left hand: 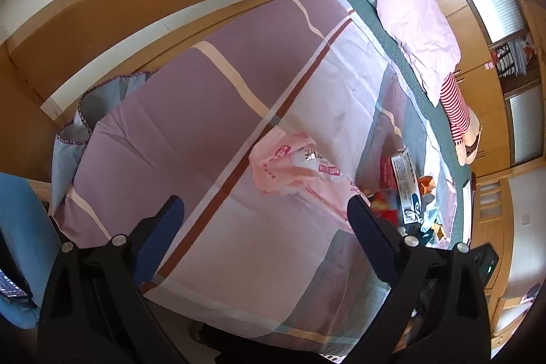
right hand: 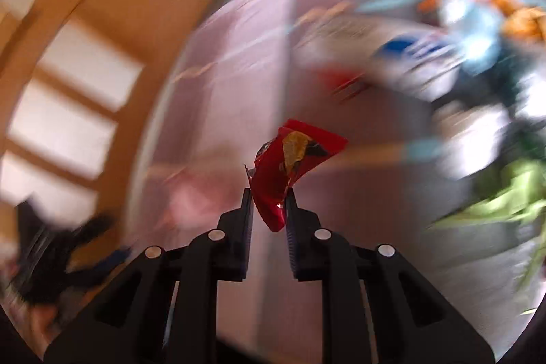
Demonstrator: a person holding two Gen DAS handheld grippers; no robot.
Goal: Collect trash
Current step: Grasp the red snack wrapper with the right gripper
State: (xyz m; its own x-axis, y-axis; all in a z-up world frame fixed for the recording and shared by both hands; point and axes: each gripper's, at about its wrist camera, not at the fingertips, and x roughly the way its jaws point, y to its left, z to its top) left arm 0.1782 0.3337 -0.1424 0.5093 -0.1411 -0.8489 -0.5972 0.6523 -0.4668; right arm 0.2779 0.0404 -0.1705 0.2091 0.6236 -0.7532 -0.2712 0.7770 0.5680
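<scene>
My right gripper [right hand: 268, 193] is shut on a crumpled red snack wrapper [right hand: 293, 159], which sticks up from between the pads above the bed; everything behind it is blurred. My left gripper [left hand: 264, 203] hangs open over the bed with nothing between its fingers. Just beyond it a pink plastic bag [left hand: 300, 169] lies flat on the quilt [left hand: 204, 98]. To its right sits a heap of trash [left hand: 409, 193]: a white and blue carton, red packets and other scraps. In the right wrist view that heap [right hand: 460, 57] is a blurred patch at the upper right.
A pink pillow [left hand: 419, 26] and a striped red garment [left hand: 454, 108] lie along the bed's far side. A wooden bed frame [left hand: 102, 16] curves around the left. Wooden cabinets [left hand: 491, 111] stand on the right. Something green [right hand: 505, 193] lies blurred at the right.
</scene>
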